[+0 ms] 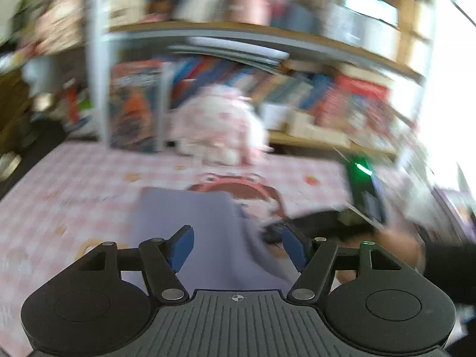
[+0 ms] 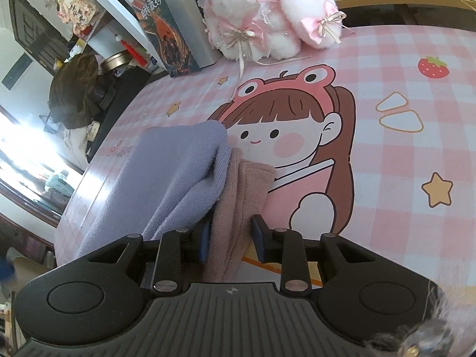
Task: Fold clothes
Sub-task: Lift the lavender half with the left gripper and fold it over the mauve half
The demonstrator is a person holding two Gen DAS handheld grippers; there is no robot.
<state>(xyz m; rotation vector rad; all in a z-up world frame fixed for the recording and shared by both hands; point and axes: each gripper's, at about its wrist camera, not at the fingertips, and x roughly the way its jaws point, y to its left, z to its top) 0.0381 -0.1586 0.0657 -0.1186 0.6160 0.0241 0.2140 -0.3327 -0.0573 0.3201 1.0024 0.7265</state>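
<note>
A lavender cloth lies folded on the pink checked tablecloth, partly over a dusty pink towel. My right gripper is shut on the near end of the pink towel, which runs up between the blue pads. The left wrist view is blurred. There my left gripper stands open low over the lavender cloth, with the cloth beneath the pads and not pinched. To its right a hand holds the other black gripper body with a green light.
A white and pink plush rabbit sits at the far side of the table, also blurred as the plush rabbit. Books and a shelf stand behind it. The table's left edge drops toward a dark chair and floor.
</note>
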